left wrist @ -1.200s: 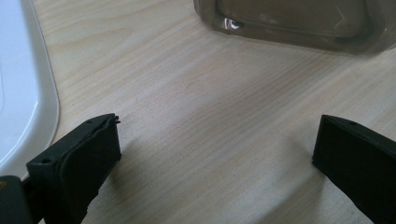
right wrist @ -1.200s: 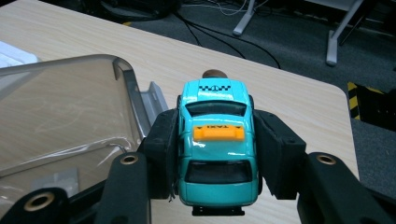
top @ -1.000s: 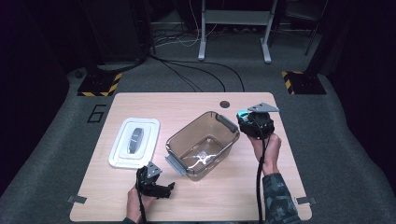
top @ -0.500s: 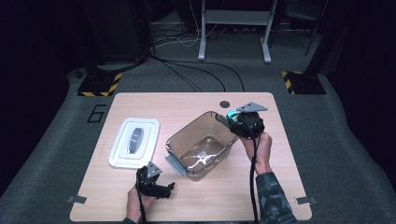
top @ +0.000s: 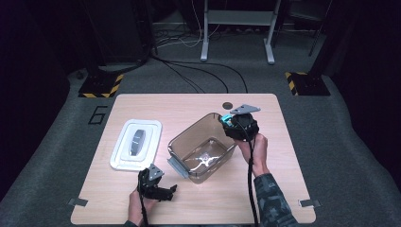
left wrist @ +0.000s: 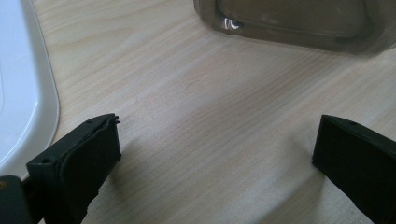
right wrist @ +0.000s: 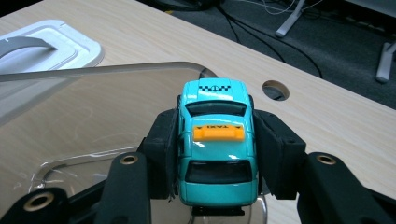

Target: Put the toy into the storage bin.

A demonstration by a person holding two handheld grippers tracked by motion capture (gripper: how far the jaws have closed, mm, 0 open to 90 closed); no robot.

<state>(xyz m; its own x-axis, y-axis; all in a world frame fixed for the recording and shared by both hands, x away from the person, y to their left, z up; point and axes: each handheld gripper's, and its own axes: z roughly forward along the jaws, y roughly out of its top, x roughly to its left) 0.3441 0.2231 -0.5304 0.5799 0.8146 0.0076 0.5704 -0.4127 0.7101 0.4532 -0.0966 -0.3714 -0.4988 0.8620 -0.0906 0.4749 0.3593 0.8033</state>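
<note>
Carrying the teal toy taxi [right wrist: 217, 140] clamped between its fingers, the right gripper [top: 235, 124] has shifted over the clear container's [top: 189, 142] rim, likely ready for release; the left gripper [top: 158, 191] rests wide open on the counter [top: 189, 101].

A large dark "6" [top: 97, 115] was marked on the grey floor [top: 56, 142] just off the worktop's far left corner. The orange roof sign [right wrist: 218, 132] on the teal toy taxi [right wrist: 217, 154] between my fingers carried small dark lettering that I could not make out.
</note>
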